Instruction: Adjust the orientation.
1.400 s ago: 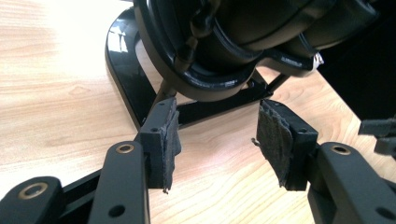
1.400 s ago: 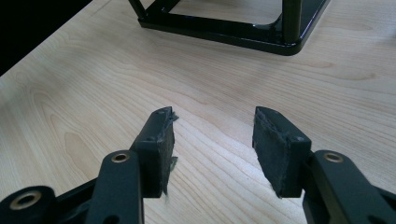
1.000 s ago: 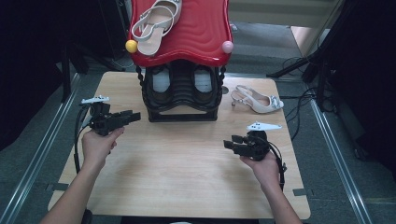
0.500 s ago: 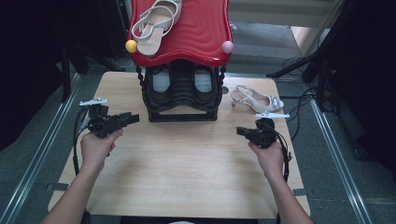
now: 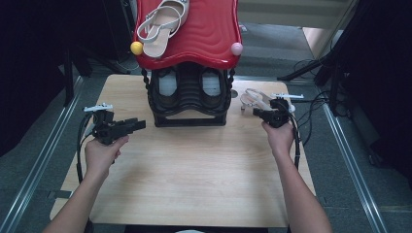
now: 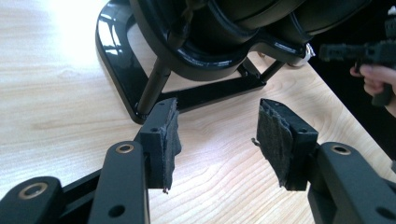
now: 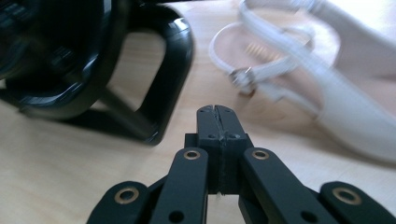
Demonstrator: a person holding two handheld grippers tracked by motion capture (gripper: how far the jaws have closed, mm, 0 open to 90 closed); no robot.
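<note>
A white strappy sandal (image 5: 256, 99) lies on the wooden table (image 5: 194, 184) to the right of the black shoe rack (image 5: 189, 99). My right gripper (image 5: 257, 113) hovers just in front of it, shut with nothing between its jaws. In the right gripper view the sandal (image 7: 336, 88) lies just beyond the closed fingertips (image 7: 216, 112). My left gripper (image 5: 138, 124) stands open to the left of the rack, its padded fingers (image 6: 168, 140) apart and pointing at the rack's base (image 6: 205, 88). A second sandal (image 5: 163, 22) rests on the rack's red top shelf (image 5: 209, 34).
Dark shoes with white insoles (image 5: 167, 87) sit on the rack's lower tier. Yellow (image 5: 136, 47) and pink (image 5: 236, 48) balls cap the red shelf's front corners. Cables (image 5: 311, 116) trail off the table's right edge. Metal rails (image 5: 43, 155) flank the table.
My right gripper has moved forward and right, from the table's middle right up to the sandal. The left gripper has stayed in place, open.
</note>
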